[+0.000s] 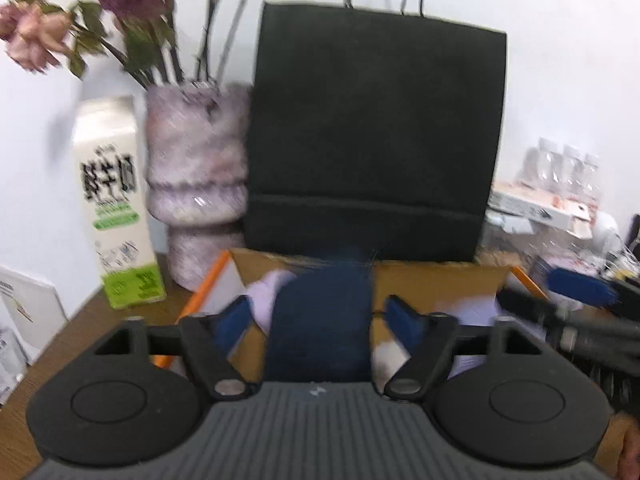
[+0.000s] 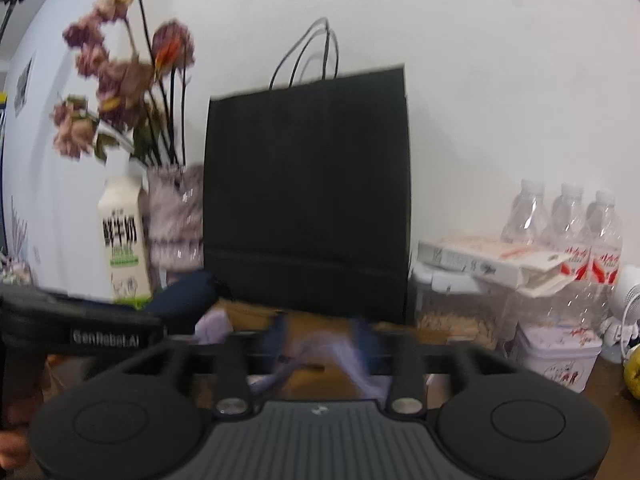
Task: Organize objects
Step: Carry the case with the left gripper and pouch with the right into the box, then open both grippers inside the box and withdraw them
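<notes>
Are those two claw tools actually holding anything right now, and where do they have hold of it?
The left gripper stands open around a dark blue cloth roll, not clamping it. The right gripper is too blurred to tell, near lilac fabric.

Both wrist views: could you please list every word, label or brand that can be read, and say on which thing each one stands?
"GenRobot.AI": white letters on the left gripper, seen in the right wrist view.
"鲜牛奶": large black characters on the milk carton.
Smaller green-band print on the milk carton: too blurred to read.
Red labels on the water bottles: too blurred.
Print on the white flat box: too small.
</notes>
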{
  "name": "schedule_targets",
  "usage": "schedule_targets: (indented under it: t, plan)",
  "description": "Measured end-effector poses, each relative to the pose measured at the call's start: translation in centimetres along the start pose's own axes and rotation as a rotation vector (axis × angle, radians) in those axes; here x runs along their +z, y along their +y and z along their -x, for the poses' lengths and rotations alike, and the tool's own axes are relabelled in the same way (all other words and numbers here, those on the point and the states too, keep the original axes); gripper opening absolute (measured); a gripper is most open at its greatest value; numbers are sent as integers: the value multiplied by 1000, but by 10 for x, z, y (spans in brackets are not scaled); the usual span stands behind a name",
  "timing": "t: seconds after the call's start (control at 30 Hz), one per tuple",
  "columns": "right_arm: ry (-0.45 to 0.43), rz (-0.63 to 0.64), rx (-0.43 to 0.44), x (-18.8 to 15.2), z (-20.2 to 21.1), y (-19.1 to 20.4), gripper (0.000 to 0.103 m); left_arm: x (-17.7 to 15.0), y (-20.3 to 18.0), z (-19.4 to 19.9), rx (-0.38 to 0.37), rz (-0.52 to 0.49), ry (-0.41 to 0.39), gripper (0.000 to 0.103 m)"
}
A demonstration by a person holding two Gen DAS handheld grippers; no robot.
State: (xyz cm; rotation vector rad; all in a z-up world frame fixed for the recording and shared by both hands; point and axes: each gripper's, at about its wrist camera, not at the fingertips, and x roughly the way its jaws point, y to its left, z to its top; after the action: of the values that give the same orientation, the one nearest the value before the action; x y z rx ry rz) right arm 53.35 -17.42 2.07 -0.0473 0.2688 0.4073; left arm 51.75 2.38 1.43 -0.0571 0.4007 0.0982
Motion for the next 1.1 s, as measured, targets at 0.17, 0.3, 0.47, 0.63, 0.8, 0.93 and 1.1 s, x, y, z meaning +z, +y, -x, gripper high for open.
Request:
schedule_targets:
  t: [0.17,0.3,0.47,0.63,0.8,0.93,1.1]
  plan:
    - [30,25,-29,-3,-1,5,103,0,4,2,41,-2,-29,103]
    - [67,10,-21,-4,-4,5,103,-2,6,-1,49,-5,-11,103]
    - [99,5,-33,-5,-5,6,103,-1,9,1,47,-3,-17,103]
    - [105,-1,-43,-1,1,6,103,-1,10,6,45,-1,-22,103]
    - [117,-5,-41,4,11,6,103,-3,10,18,43,-3,-41,103]
    - [109,2,-46,7,23,8,103,-7,14,31,44,10,-52,103]
    - [103,10,-42,8,44,12,103,-14,16,50,49,11,-54,103]
